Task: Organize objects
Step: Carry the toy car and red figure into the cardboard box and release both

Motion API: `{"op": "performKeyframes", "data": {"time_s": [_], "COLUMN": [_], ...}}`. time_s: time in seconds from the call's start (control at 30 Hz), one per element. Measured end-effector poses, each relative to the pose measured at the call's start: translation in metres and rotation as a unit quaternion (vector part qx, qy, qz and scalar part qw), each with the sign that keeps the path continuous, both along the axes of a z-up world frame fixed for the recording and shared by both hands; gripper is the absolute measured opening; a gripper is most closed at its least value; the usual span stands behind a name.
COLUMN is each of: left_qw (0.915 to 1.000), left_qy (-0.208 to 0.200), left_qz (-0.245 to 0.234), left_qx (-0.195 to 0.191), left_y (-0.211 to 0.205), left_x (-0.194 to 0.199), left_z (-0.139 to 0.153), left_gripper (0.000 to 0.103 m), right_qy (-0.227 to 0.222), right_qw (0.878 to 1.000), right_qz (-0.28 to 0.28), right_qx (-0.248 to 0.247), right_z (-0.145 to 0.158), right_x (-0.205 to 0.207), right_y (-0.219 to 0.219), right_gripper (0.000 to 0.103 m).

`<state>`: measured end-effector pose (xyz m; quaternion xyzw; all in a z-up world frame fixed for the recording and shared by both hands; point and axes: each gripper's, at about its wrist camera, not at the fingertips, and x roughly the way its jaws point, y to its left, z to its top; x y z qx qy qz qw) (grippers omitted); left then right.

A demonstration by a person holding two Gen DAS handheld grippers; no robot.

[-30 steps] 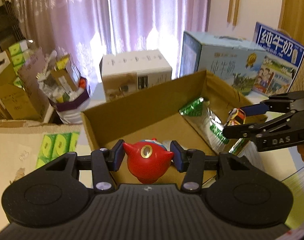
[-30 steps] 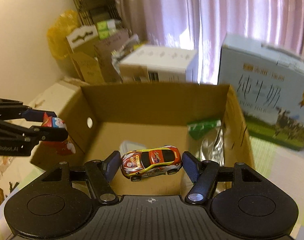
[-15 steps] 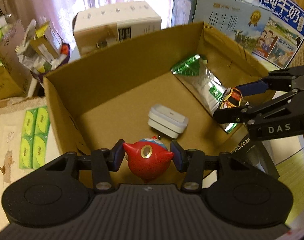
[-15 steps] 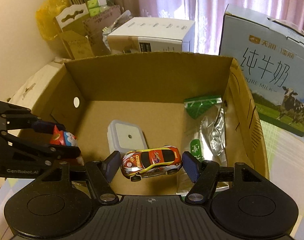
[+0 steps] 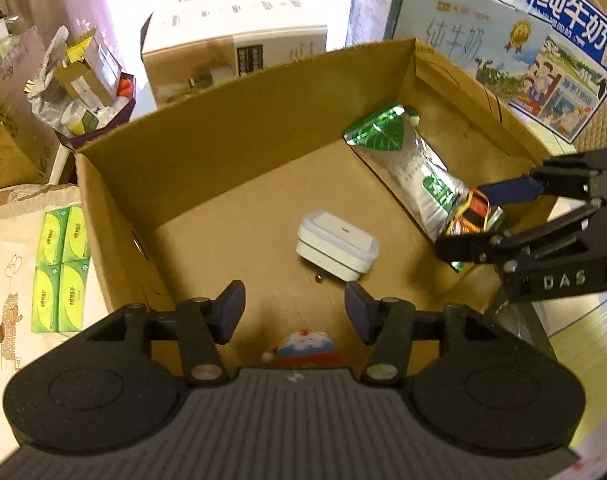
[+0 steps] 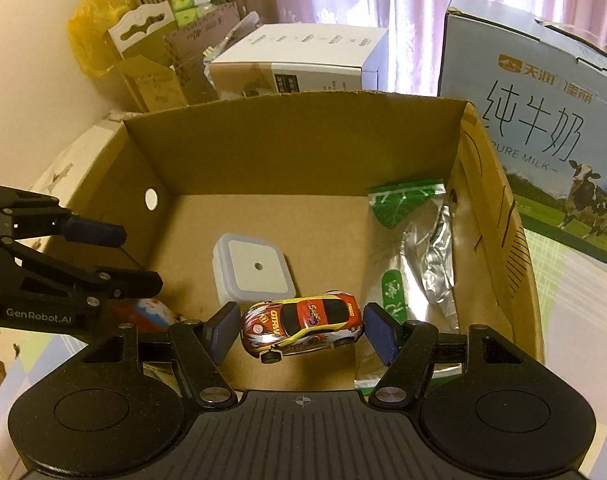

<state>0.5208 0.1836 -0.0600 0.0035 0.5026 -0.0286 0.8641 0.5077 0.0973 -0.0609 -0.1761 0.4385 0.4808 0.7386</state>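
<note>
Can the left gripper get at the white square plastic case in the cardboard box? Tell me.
Probably yes. The left gripper, jaws opening and empty, hangs just short of the white square plastic case inside the cardboard box; only the dropped red round toy lies below it.

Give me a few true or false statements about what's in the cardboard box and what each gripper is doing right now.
1. The right gripper holds a toy car. True.
2. The left gripper grips the red toy. False: its jaws are opening, and the toy lies below them in the box.
3. A white square plug-in light lies on the box floor. True.
4. The silver and green pouch is outside the box. False: it lies inside, along the right wall.
</note>
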Motion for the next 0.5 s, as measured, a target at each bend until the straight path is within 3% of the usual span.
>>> {"op": "performKeyframes", "data": {"time_s": [0.1,0.27,0.5], "left_qw": [1.0,0.9998,0.9993], "left_qy": [-0.006,-0.015,-0.029], "left_qz": [0.005,0.013,0.024], "left_qx": [0.002,0.005,0.004], "left_y": [0.002,0.005,0.01], "left_x": [0.0,-0.002,-0.01], "left_z": [0.004,0.01,0.02], "left_gripper": [0.059,0.068,0.08], "right_qy": [0.005,-0.002,-0.014], "right_qw": [1.0,0.998,0.997], "right_qz": [-0.002,-0.012,-0.029], "right_qx": [0.017,0.055,0.075], "right_z": [0.003,0.015,0.032], "right_x": [0.0,-0.002,-0.003], "right_y": [0.0,-0.005,-0.016], "right_gripper": [0.065,0.076,0.078]}}
